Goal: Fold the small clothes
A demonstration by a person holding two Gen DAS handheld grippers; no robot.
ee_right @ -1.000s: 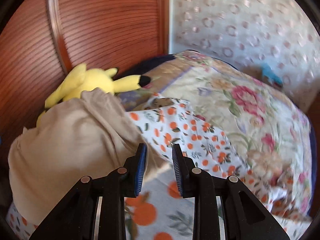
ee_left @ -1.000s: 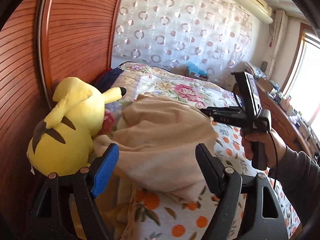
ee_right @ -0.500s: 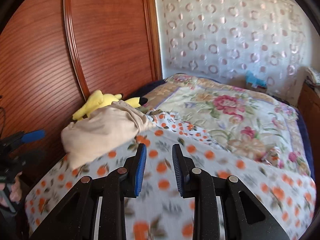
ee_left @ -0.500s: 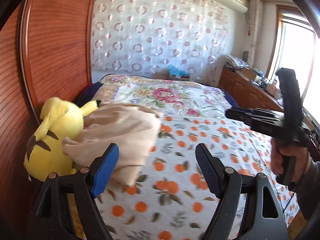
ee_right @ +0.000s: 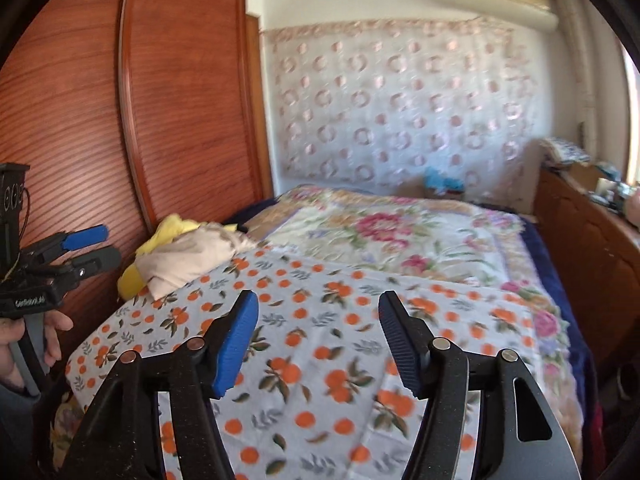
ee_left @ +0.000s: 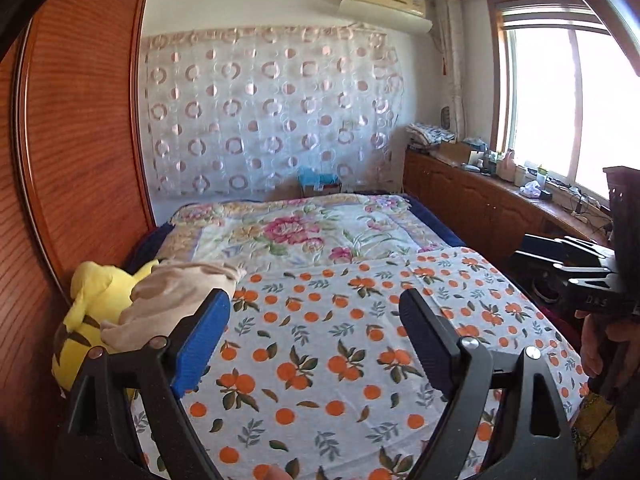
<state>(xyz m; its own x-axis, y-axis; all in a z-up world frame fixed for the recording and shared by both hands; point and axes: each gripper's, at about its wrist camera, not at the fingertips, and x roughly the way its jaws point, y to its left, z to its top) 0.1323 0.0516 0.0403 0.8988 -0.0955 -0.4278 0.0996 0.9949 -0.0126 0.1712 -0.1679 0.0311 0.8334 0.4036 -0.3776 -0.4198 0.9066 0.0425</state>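
Observation:
A folded beige garment (ee_left: 168, 300) lies at the left edge of the bed, leaning on a yellow plush toy (ee_left: 92, 312); both also show in the right wrist view, the garment (ee_right: 196, 256) and the toy (ee_right: 168, 232). My left gripper (ee_left: 316, 332) is open and empty above the orange-print cloth (ee_left: 328, 344). My right gripper (ee_right: 318, 334) is open and empty above the same cloth (ee_right: 320, 360). The left gripper also shows at the left of the right wrist view (ee_right: 88, 246), and the right gripper's body at the right of the left wrist view (ee_left: 576, 276).
A floral quilt (ee_left: 304, 228) covers the far half of the bed. A wooden wardrobe (ee_left: 76, 152) stands along the left. A wooden cabinet (ee_left: 480, 200) with clutter runs along the right under the window. A patterned curtain (ee_left: 264, 112) hangs on the far wall.
Both grippers have pulled back and up from the beige garment, which stays by the plush toy. The right gripper's jaws have opened from nearly shut to wide.

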